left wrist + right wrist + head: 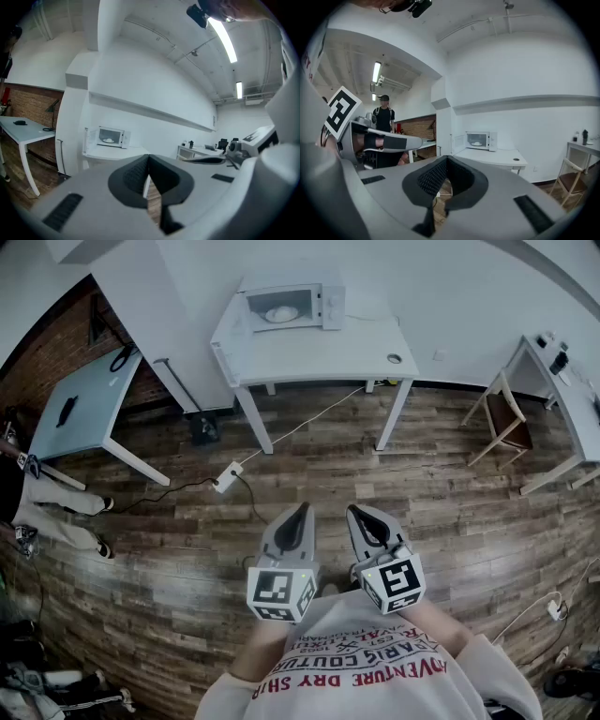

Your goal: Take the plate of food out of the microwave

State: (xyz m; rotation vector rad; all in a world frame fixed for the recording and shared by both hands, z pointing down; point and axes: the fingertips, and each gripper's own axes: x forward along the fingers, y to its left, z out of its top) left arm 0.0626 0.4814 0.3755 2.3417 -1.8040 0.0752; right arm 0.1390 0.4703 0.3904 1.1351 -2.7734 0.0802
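A white microwave (pixel 292 306) stands at the back of a white table (pixel 319 357), far across the wooden floor. Its door hangs open to the left, and a plate of pale food (pixel 279 313) rests inside. The left gripper view shows the microwave (pixel 111 137) small and distant, and so does the right gripper view, microwave (pixel 481 140). My left gripper (pixel 302 509) and right gripper (pixel 359 512) are held side by side close to my chest, pointing toward the table. Both are shut with nothing between their jaws, left gripper (pixel 148 159) and right gripper (pixel 446 160).
A power strip (pixel 226 478) and its cable lie on the floor before the table. A wooden chair (pixel 506 423) and a desk (pixel 562 371) stand at the right, a grey table (pixel 80 409) at the left. A person (pixel 42 498) is at the far left.
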